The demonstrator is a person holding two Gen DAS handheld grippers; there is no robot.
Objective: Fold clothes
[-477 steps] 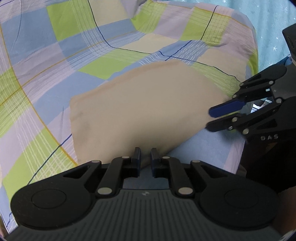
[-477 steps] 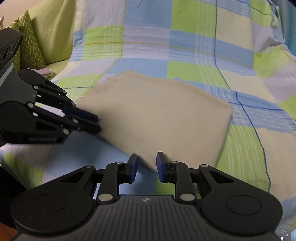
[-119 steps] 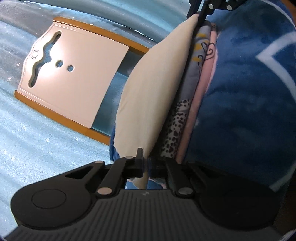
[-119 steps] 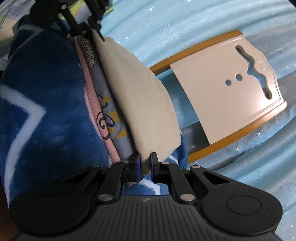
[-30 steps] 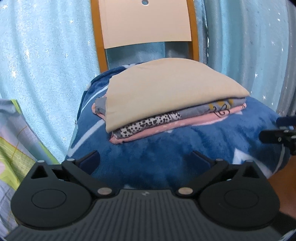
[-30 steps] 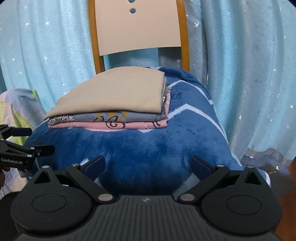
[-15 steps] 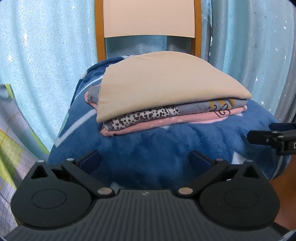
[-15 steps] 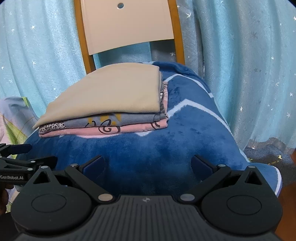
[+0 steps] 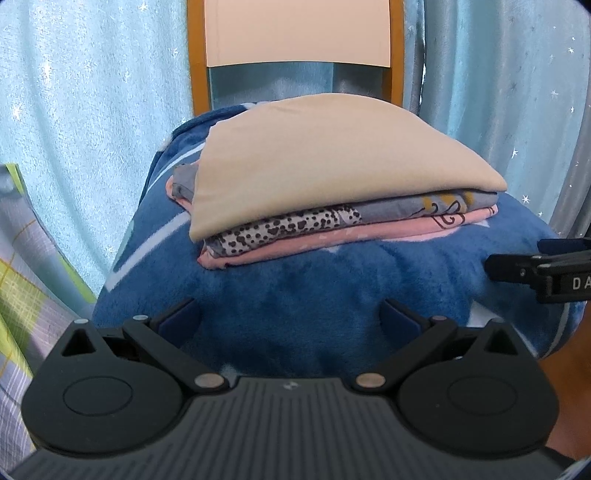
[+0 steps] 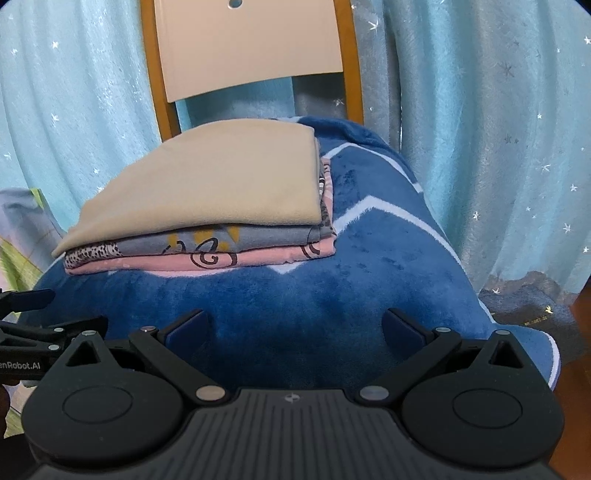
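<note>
Beige folded garment point(image 9: 332, 158) seen topping stack of folded clothes point(image 10: 207, 247) on blue blanket point(image 9: 332, 295), before chair back point(image 10: 251, 48). Left tongs point(image 9: 290, 319) and right tongs point(image 10: 293, 326) spread apart, empty, held short of stack. Folding judged done for this piece; further move not settled by views.

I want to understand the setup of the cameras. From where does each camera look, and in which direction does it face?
Left wrist: sits behind the open left gripper, facing the chair and its folded clothes stack; the right gripper enters at the right edge.
Right wrist: sits behind the open right gripper, facing the same chair from further right; the left gripper enters at the left edge.
Shared: beige folded garment on top, blue blanket, star curtain.
</note>
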